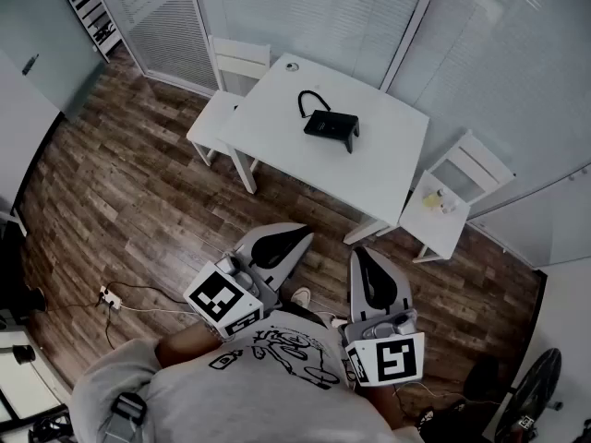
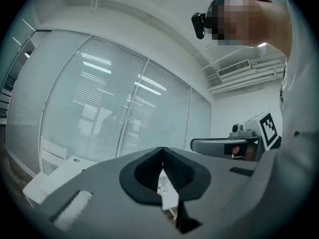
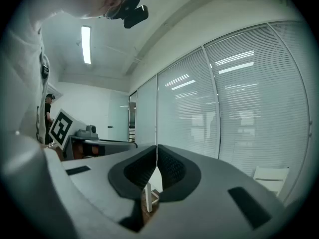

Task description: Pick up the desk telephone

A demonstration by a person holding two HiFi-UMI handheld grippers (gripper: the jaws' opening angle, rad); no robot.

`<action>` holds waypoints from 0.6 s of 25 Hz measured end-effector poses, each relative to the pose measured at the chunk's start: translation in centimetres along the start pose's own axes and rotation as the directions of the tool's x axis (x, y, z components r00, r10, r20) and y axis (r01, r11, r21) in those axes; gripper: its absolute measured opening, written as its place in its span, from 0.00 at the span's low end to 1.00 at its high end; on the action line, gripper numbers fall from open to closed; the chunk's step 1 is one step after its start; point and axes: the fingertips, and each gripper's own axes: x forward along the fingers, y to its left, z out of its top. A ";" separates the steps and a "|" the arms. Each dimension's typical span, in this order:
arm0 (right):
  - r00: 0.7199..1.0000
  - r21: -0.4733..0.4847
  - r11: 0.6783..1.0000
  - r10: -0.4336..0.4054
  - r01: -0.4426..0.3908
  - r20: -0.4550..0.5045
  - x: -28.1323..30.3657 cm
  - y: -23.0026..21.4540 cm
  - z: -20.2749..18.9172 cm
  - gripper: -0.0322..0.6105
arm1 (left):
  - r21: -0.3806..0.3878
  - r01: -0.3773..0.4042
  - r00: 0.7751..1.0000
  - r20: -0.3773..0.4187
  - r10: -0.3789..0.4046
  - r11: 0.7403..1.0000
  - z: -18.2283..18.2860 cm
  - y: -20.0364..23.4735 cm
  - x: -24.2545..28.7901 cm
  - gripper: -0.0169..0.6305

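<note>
White surface (image 1: 369, 169) recorded mid-room, standing on a dark wood-plank floor (image 1: 138, 192). The desk telephone (image 1: 331, 125), black, is set on the surface near its middle, toward the far side. A black cord (image 1: 309, 100) is looped just beside it. A small round object (image 1: 292, 65) is noted near the far corner of the surface; its kind cannot be told.

One white chair (image 1: 238, 61) is placed at the far left edge of the surface. A second white chair (image 1: 462, 178) is placed at the right end, with small items (image 1: 436, 201) on its seat, too small to be identified. The room is bounded by glass partitions (image 1: 314, 7) backed with slatted blinds. A power strip (image 1: 109, 295) with its cable is seen on the floor at the left.

The left gripper (image 1: 297, 236) and right gripper (image 1: 362, 253) are held level, close to the person's chest and well apart from the surface. The jaws of both are fully closed, pads met, with nothing gripped between them.
</note>
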 end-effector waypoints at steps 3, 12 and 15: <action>1.000 0.006 1.000 -0.004 0.004 0.002 -0.1 -0.7 0.1 0.06 | -0.001 0.000 1.000 -0.005 0.000 1.000 0.0 -0.2 0.6 0.03; 1.000 0.059 0.998 -0.022 0.021 0.016 -1.1 -4.6 -0.5 0.06 | -0.004 -0.002 1.000 -0.017 0.002 1.000 -0.7 -1.3 3.9 0.03; 1.000 0.061 0.998 -0.014 0.013 0.019 -1.2 -5.7 -0.7 0.06 | -0.014 -0.012 1.000 -0.021 0.011 1.000 -1.3 -1.7 5.0 0.03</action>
